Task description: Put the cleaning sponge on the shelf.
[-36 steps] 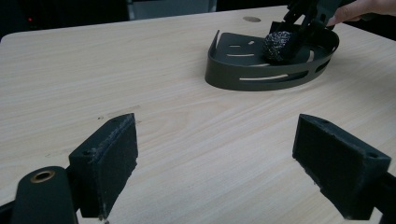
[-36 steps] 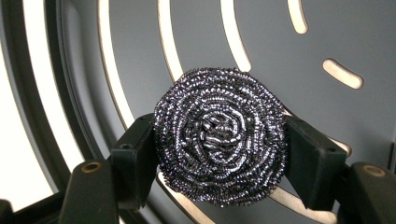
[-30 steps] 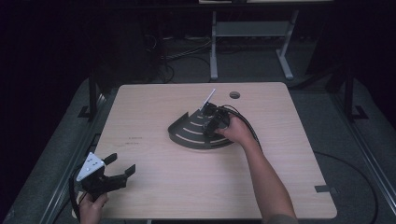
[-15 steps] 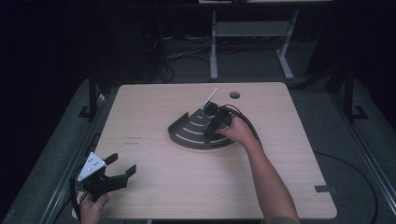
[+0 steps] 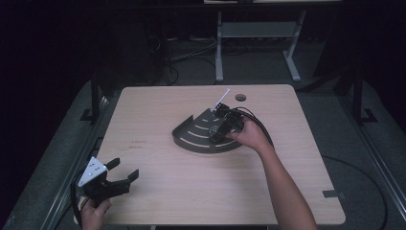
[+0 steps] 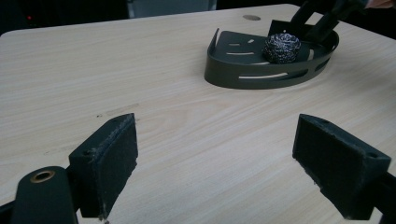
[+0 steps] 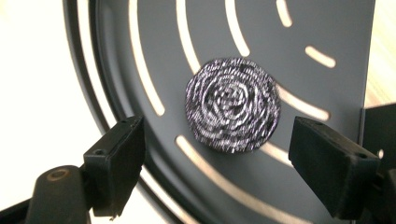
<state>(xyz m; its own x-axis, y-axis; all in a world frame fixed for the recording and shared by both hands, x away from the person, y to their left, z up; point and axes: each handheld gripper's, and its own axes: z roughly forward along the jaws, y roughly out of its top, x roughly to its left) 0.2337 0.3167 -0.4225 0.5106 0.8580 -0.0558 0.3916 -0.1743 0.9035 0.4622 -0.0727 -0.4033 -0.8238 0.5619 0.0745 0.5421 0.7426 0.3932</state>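
Hovering over the dark slotted tray [image 5: 191, 139] at mid-table, the right gripper [image 7: 219, 163] has just been opening its jaws; they stand wide, clear of the steel-wool scourer [image 7: 233, 105] lying on the tray floor below them. Near the table's [image 5: 201, 191] left front corner, the left gripper [image 6: 219, 158] also gapes wide, with bare wood between its pads.

— What are the two tools looking like?

— The left tool [image 5: 125, 176] is showing a black body, a pale grey three-cornered plate [image 5: 92, 171] with small dark holes and a black cable. Its pads [image 6: 112, 161] are looking rough and foam-like, with a brass ring [image 6: 42, 176] glinting beside one.

— And the right tool [image 5: 216, 125]?

— It's wearing the same black, trailing black cables [image 5: 256, 122]. The arms are showing no sleeves.
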